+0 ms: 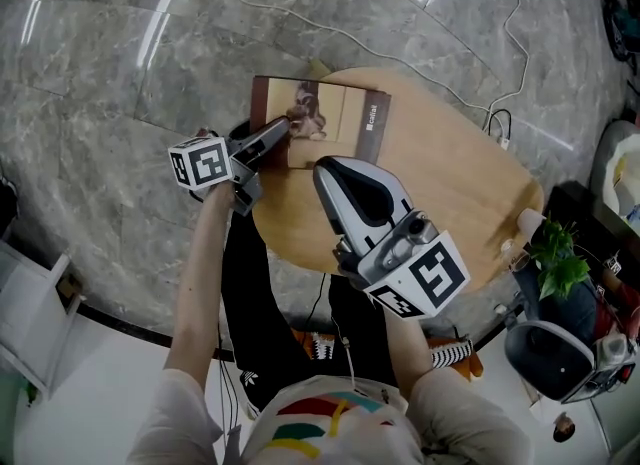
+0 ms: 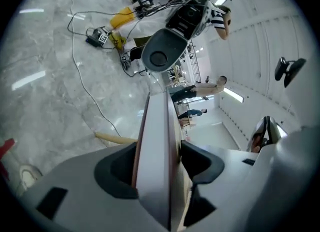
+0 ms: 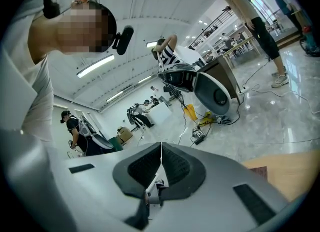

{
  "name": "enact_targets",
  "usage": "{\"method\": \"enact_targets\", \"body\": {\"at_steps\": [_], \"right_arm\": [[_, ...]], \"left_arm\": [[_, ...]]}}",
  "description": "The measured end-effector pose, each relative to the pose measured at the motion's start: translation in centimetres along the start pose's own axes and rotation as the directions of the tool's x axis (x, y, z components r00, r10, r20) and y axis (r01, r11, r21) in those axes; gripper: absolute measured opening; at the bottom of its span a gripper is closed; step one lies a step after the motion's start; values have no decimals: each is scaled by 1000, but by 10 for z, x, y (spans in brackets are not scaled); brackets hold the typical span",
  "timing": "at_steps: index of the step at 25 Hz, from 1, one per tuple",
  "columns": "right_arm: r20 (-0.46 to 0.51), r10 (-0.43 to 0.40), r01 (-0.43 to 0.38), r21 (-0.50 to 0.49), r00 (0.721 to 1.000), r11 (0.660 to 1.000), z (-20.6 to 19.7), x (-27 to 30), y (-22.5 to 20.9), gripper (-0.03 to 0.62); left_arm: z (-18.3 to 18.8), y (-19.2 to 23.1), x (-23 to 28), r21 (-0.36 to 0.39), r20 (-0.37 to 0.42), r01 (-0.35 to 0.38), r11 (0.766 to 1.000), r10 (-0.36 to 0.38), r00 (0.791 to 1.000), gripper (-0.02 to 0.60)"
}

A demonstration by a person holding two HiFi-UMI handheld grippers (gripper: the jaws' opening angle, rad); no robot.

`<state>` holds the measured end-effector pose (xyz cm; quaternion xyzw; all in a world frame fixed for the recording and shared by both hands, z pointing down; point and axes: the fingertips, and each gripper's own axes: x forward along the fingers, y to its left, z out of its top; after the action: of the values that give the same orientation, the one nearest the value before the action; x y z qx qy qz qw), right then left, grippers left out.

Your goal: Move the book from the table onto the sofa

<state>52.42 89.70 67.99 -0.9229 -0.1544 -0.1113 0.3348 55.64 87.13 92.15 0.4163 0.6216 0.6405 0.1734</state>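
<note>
The book (image 1: 350,113) lies at the counter's (image 1: 450,183) far-left rim, long axis left-right. The left claw (image 1: 288,128) clamps its left end. The right claw (image 1: 328,171), closed and empty, sits just nearer.

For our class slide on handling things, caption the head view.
Left tongs grip the book at the round wooden table edge; right tongs hover nearby.

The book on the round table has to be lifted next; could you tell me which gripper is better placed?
Left. The left gripper has the book by its edge, with a pad pressing on each cover. The right gripper is shut on nothing, over the wooden table, apart from the book.
</note>
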Motion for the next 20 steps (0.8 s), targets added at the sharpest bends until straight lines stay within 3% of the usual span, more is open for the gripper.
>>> {"method": "enact_targets", "body": {"at_steps": [4, 13, 17, 20], "right_arm": [[8, 3, -3, 6, 1000, 1000, 9, -4, 4, 14], [20, 35, -34, -80, 999, 996, 44, -10, 35, 14], [68, 69, -60, -120, 995, 991, 77, -22, 61, 14], [110, 83, -63, -172, 990, 983, 112, -36, 81, 14]], "left_arm": [[0, -8, -5, 56, 21, -38, 998, 37, 999, 238], [1, -73, -26, 81, 51, -59, 995, 55, 997, 156], [15, -123, -45, 126, 143, -59, 990, 40, 989, 153], [38, -181, -62, 202, 236, -64, 977, 15, 972, 153]]}}
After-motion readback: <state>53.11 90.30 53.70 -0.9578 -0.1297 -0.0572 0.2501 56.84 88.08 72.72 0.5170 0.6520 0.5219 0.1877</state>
